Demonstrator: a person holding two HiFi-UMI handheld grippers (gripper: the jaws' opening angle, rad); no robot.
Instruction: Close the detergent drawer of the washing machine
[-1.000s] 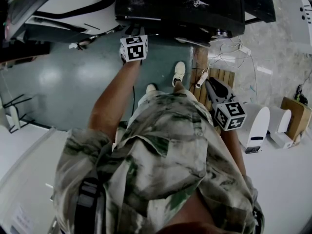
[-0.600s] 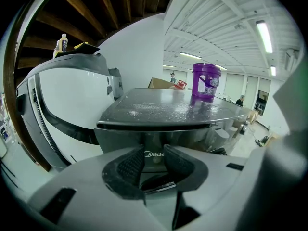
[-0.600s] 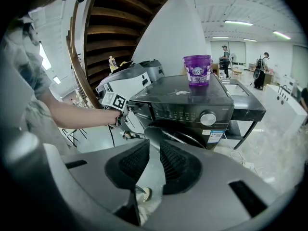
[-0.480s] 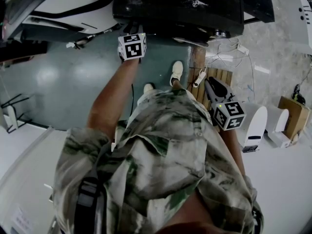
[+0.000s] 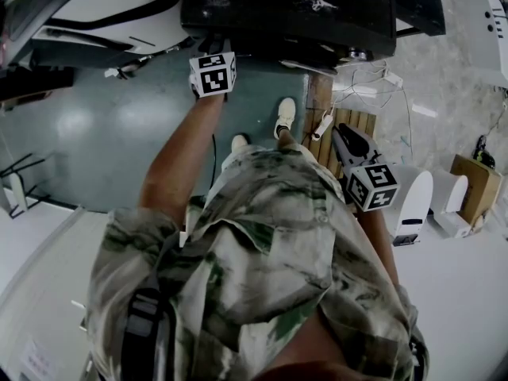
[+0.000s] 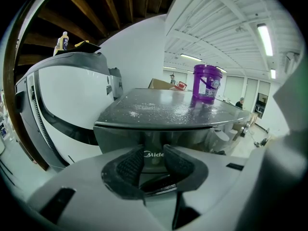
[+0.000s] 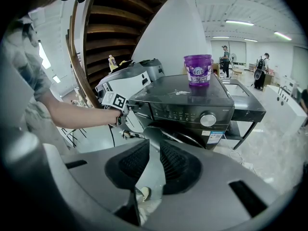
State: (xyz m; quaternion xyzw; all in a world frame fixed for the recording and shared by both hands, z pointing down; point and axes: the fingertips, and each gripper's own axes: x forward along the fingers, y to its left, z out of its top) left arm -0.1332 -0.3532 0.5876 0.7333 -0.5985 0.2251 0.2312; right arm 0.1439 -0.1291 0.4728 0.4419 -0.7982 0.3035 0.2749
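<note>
The dark washing machine (image 5: 294,14) stands ahead of me, its top dusted with powder. My left gripper (image 5: 213,58) is at the machine's upper left front corner, where the detergent drawer (image 7: 138,107) sits. In the left gripper view the drawer's grey front with the logo (image 6: 153,153) fills the narrow gap between the fingers (image 6: 129,166); the left gripper (image 6: 154,160) is a little open and grips nothing. My right gripper (image 5: 341,136) hangs low by my right side, away from the machine. In its own view the right gripper (image 7: 154,153) shows only a thin slit between the jaws, with nothing in it.
A purple bucket (image 7: 198,70) stands on the washer's top. A white machine (image 5: 103,6) sits to the left. A wooden pallet (image 5: 353,129), cables (image 5: 373,82), white units (image 5: 417,205) and a cardboard box (image 5: 476,185) lie at the right. People (image 7: 262,66) stand far off.
My left gripper has crept a little farther toward the machine's front. The right gripper has hardly moved.
</note>
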